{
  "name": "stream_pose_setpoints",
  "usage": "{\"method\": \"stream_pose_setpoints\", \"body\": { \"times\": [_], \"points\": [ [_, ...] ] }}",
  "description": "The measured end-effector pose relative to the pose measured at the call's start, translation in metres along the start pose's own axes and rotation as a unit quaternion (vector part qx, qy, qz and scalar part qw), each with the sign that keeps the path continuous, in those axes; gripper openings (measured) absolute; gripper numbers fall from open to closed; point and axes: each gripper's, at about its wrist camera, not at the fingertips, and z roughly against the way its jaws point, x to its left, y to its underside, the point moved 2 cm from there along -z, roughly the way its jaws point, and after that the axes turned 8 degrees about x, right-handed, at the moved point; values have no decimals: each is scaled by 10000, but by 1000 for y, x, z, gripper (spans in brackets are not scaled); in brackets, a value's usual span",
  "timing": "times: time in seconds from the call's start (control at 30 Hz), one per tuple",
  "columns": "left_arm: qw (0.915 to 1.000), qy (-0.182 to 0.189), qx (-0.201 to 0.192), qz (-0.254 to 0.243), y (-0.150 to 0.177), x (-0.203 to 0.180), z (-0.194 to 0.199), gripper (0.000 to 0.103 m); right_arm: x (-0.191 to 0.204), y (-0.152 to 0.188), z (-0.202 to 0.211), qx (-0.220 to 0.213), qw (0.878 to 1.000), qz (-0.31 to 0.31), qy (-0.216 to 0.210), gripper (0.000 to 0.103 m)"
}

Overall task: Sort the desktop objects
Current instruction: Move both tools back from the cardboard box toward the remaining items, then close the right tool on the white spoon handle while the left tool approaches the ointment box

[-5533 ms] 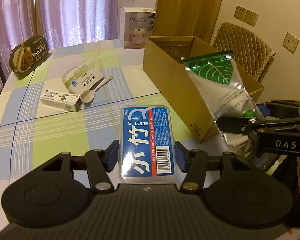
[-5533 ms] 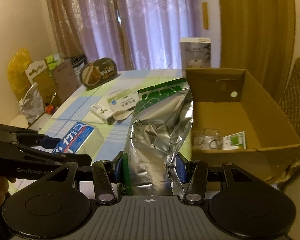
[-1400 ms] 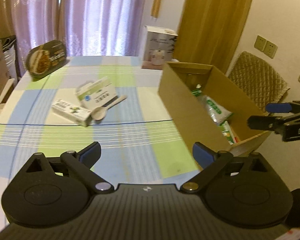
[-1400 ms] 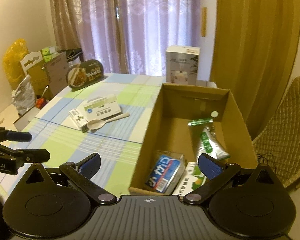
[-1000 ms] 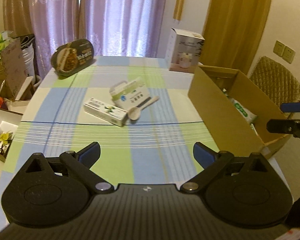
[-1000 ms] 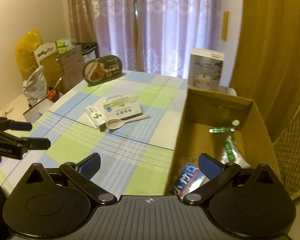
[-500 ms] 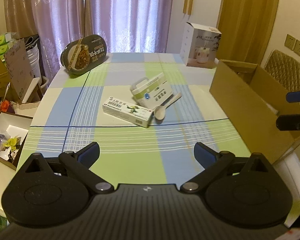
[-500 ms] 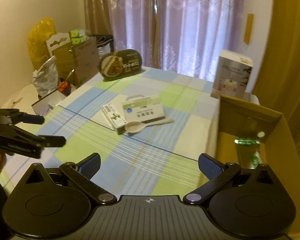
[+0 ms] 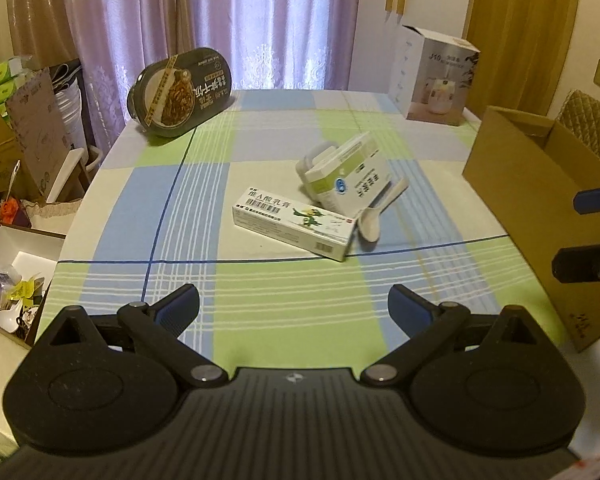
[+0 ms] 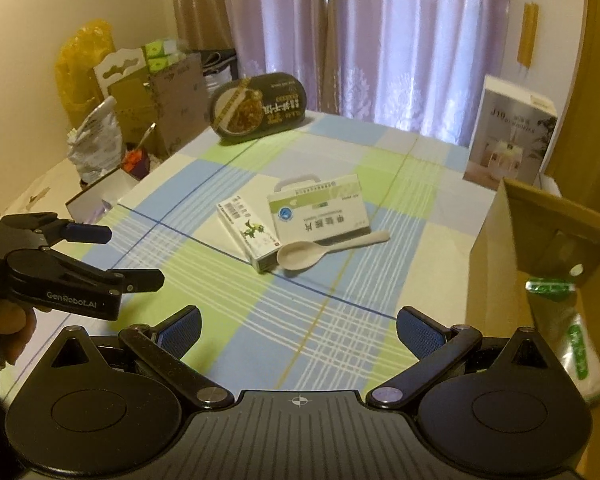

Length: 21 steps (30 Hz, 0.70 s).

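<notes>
Reaching for the next pick: left gripper [image 9: 294, 306] and right gripper [image 10: 298, 330] both spread wide, nothing held, above the near edge of the table [image 9: 260, 312]. Aimed at a small cluster toward 12 o'clock in both views: long box [image 9: 294, 228] nearest, flat box [image 9: 350, 178] with a handle touching it just behind, spoon [image 9: 380, 210] lying against both on the 3 o'clock side. Well apart from a dark food tray [image 9: 180, 92] propped at the far 10 o'clock corner and a tall white carton [image 9: 436, 76] at 1 o'clock. Carton [image 10: 540, 248] for sorted goods at 3 o'clock, already holding a green-and-silver pouch [image 10: 576, 344]. Judged roughly midway, cluster still to clear. Next move likely calls for going forward and down, squaring the jaws across the long box's narrow width, then closing without nudging the spoon or flat box. Spoon low and thin, probably harder to pinch.
</notes>
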Motion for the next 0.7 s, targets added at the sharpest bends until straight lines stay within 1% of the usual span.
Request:
{"method": "stream_pose_setpoints", "body": {
  "times": [0.17, 0.3, 0.4, 0.5, 0.6, 0.67, 0.7],
  "points": [
    [10000, 31, 19, 91, -4, 13, -25, 99, -5, -11, -25, 117, 9996, -244, -74, 101],
    [9995, 164, 2, 286, -7, 24, -44, 99, -9, -21, -45, 112, 9987, -496, -92, 101],
    [9989, 231, 36, 397, -14, 30, -56, 99, -13, -29, -61, 99, 9972, -733, -117, 101],
    [9984, 301, -25, 479, -24, 35, -65, 99, -15, -34, -78, 116, 9951, -962, -197, 100],
    [9975, 346, -48, 620, -34, 41, -73, 99, -20, -37, -97, 137, 9915, -1257, -303, 87],
    [9969, 351, -42, 701, -39, 45, -78, 99, -26, -39, -109, 132, 9875, -1525, -386, 83],
    [9965, 349, -38, 761, -40, 48, -81, 99, -28, -40, -114, 110, 9854, -1648, -415, 76]
  ]
}}
